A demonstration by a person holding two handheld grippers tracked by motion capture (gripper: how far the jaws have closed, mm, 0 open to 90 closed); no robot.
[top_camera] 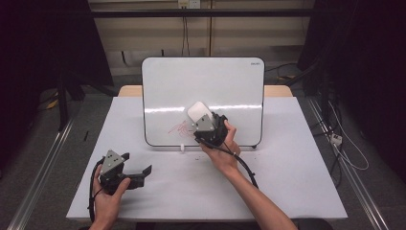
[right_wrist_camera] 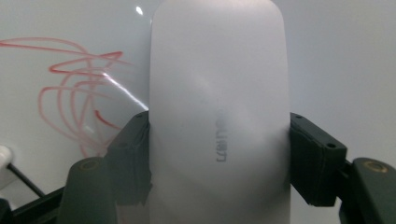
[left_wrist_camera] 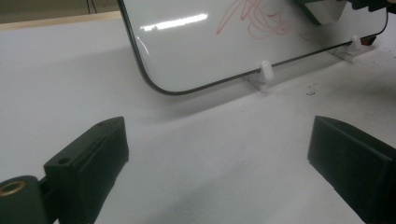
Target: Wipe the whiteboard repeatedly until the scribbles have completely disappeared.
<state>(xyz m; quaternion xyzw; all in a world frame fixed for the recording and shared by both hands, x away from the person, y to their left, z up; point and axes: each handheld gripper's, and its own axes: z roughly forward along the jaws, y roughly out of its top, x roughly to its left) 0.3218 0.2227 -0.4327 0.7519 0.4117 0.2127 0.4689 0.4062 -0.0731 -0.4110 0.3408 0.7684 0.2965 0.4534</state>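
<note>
Right gripper view: your right gripper (right_wrist_camera: 219, 154) had its jaws clamped on the white oblong plastic eraser (right_wrist_camera: 218, 107) against the white rounded-corner whiteboard (top_camera: 163, 86) just right of the red scribble (right_wrist_camera: 77, 93); you needed flat, firm passes leftward, while your left gripper (left_wrist_camera: 219, 158) rested on the white table (top_camera: 287, 167) with jaws apart.

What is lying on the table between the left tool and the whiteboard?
Nothing: in the left gripper view, bare white table runs from the open left tool to the whiteboard on its small white feet.

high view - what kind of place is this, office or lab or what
Most likely a lab or recording workspace, not an ordinary office: a white table stands between metal floor rails, loose cables trail over the grey floor, and the surroundings are dark. A small whiteboard stands propped on the table.
</note>
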